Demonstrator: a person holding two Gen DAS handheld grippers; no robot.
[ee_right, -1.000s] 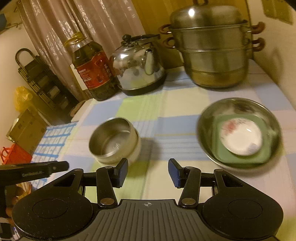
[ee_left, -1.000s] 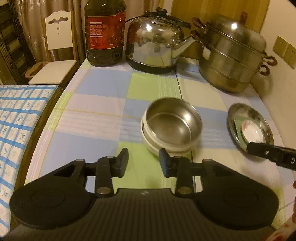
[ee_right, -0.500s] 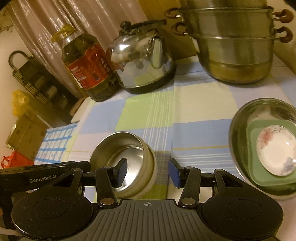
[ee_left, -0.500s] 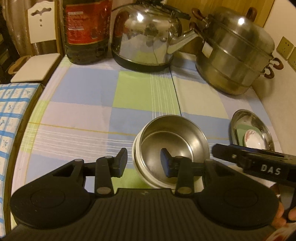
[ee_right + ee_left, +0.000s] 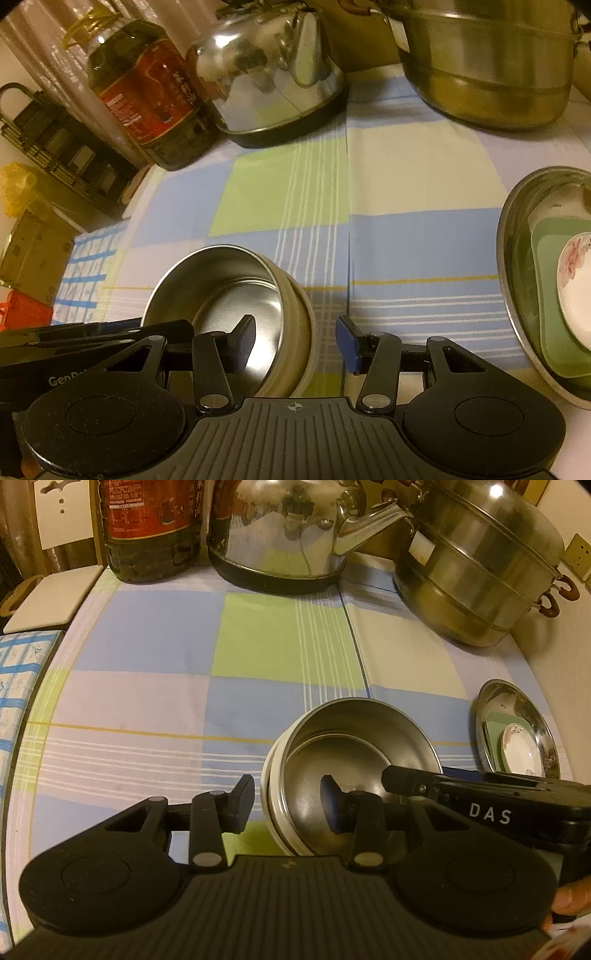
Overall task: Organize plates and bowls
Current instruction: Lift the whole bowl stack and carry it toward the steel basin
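Plates [image 5: 554, 295] stacked at right already; bowls [image 5: 351, 775] nested, unmoved. My left tongs [image 5: 288, 805] and right tongs [image 5: 295, 341] spread, straddling bowl rims.

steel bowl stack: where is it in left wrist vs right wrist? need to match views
Left wrist: the steel bowl stack sits low and right of centre, its left rim between the left gripper fingers.
Right wrist: the stack sits low and left of centre, its right rim between the right gripper fingers.
Shared landmark: the kettle, top centre in both.
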